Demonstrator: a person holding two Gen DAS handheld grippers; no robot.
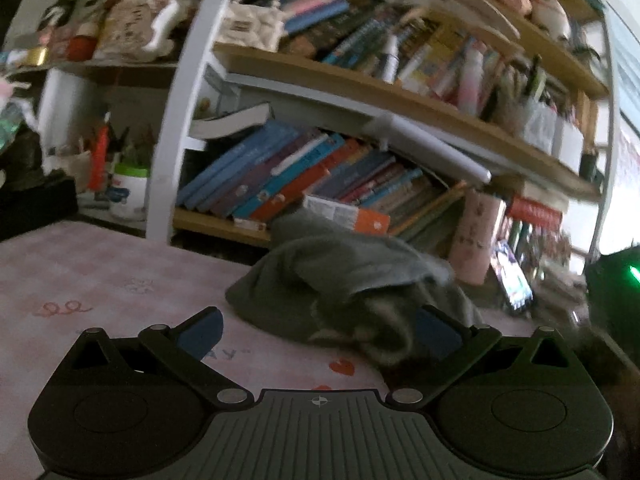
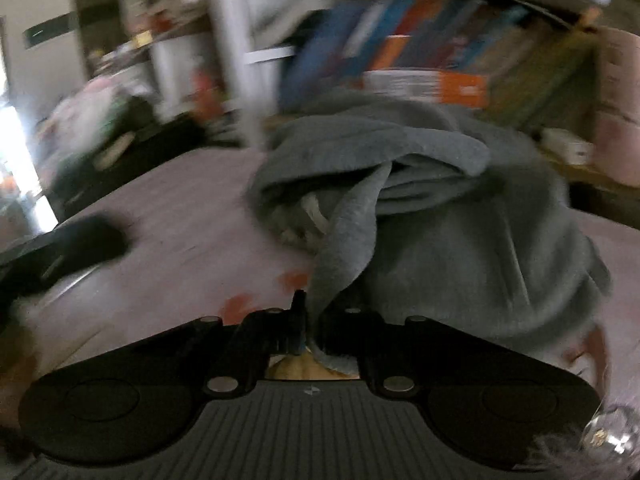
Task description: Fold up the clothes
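Behind the work surface, a white-framed bookshelf (image 1: pixel 360 128) is seen, its wooden boards packed with leaning books (image 1: pixel 304 168) and small clutter. Below it, a pink patterned cloth (image 1: pixel 100 280) printed with small red hearts is spread over the surface. On this cloth, just in front of the lowest shelf, a grey garment (image 1: pixel 344 280) is heaped in crumpled folds; in the right wrist view its fleecy layers (image 2: pixel 460 208) are piled on one another, and one strip of fabric is drawn down toward the camera. That strip is pinched by the right gripper (image 2: pixel 310 320), whose jaws are pressed together on the fabric. The left gripper (image 1: pixel 320 328) is held with its jaws spread wide, blue pads (image 1: pixel 204 326) showing, one finger lying beside the near edge of the heap; nothing is gripped by it.
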